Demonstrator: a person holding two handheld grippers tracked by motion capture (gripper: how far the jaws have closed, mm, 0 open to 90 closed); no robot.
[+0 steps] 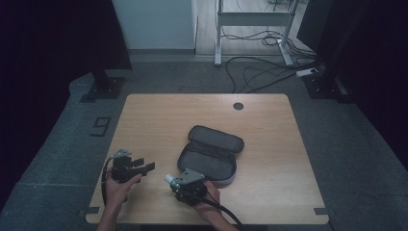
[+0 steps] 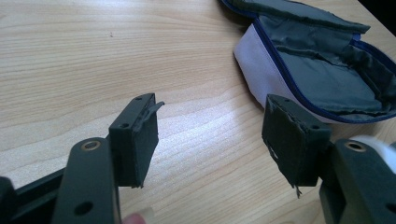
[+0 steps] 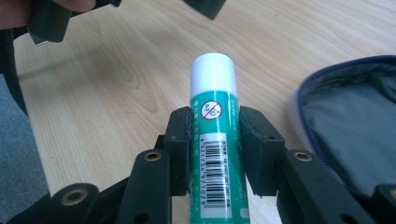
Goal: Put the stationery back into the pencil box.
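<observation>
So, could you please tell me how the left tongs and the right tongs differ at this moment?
The left tongs stand wide open with nothing between the jaws; the right tongs are shut on a green glue stick with a white cap. The left tongs sit farther from the open pouch; the right tongs are beside its near edge. Both are hand-held over the wooden table.

You've got a green glue stick with a white cap and a barcode label clamped between the right gripper jaws, cap pointing outward — just beside the open pouch. That pouch — grey-lined, blue zipper edge, pale outside — lies unzipped with its flap folded back.
</observation>
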